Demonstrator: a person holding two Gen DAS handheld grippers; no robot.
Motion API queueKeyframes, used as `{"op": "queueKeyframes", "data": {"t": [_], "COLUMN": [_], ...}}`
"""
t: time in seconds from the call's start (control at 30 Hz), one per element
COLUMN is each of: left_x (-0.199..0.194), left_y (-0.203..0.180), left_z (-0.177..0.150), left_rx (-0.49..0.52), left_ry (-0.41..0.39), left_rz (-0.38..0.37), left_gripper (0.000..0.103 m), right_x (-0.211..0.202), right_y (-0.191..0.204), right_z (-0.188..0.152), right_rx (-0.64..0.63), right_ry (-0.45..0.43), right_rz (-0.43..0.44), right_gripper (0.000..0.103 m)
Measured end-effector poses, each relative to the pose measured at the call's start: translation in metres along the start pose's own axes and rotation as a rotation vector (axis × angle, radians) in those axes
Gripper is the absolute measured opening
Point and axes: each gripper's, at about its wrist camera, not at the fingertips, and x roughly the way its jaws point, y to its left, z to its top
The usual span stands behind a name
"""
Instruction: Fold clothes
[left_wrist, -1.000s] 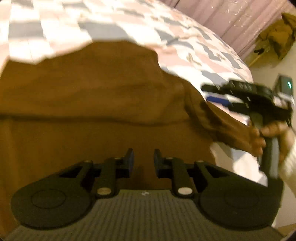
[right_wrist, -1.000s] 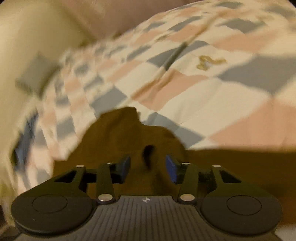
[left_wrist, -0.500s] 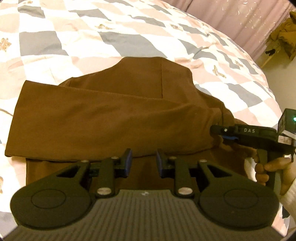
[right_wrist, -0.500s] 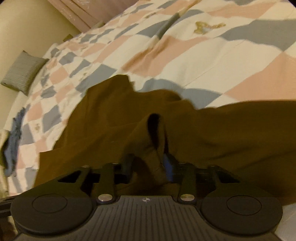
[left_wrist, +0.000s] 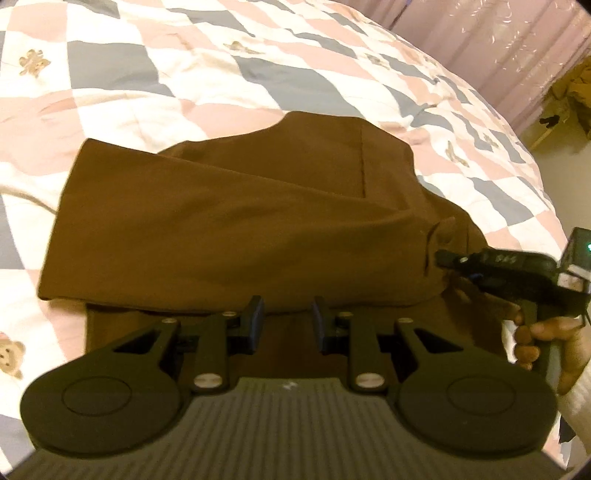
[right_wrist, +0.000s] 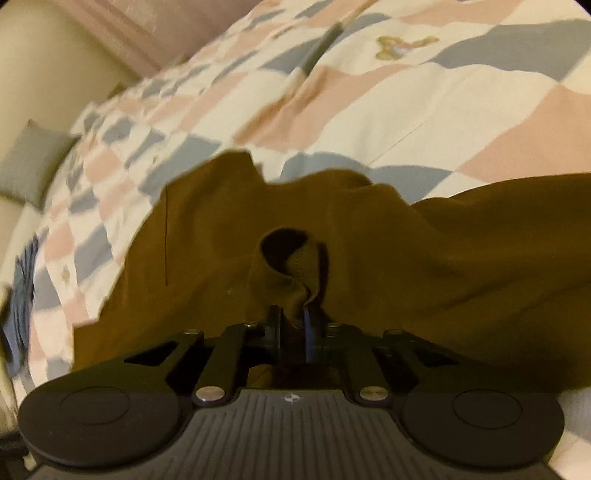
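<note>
a brown garment is spread, partly folded, on a checked quilt. a bunched fold at the garment's edge is being clamped by the closing right gripper, fabric between its pads. just above the garment's near edge, the left gripper is held parted, grasping nothing.

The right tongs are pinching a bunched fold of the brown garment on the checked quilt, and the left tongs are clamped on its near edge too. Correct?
Not quite. The left tongs hold nothing: in the left wrist view their fingers stand apart above the brown garment. The right tongs are closing on the bunched fold on the checked quilt, as stated.
</note>
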Motion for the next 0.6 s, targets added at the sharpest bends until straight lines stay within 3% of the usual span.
{"op": "queueKeyframes", "data": {"t": [0.13, 0.23, 0.4, 0.5, 0.6], "left_x": [-0.016, -0.023, -0.029, -0.039, -0.050], "left_y": [0.014, 0.027, 0.040, 0.050, 0.062], "left_z": [0.004, 0.009, 0.012, 0.014, 0.015], "left_rx": [0.000, -0.006, -0.013, -0.013, -0.002], "left_ry": [-0.038, -0.052, -0.068, -0.078, -0.084], "left_rz": [0.008, 0.029, 0.035, 0.023, 0.058], "left_gripper": [0.022, 0.023, 0.021, 0.021, 0.021], "right_x": [-0.045, -0.077, -0.096, -0.101, -0.109], "right_y": [0.003, -0.005, -0.036, -0.034, -0.033], "right_z": [0.007, 0.012, 0.011, 0.009, 0.007], "right_rx": [-0.001, -0.009, 0.048, 0.020, 0.018], "right_ry": [-0.131, -0.201, -0.206, -0.212, -0.225], "right_rz": [0.000, -0.060, -0.112, -0.116, -0.113], "right_gripper": [0.008, 0.007, 0.008, 0.008, 0.008]}}
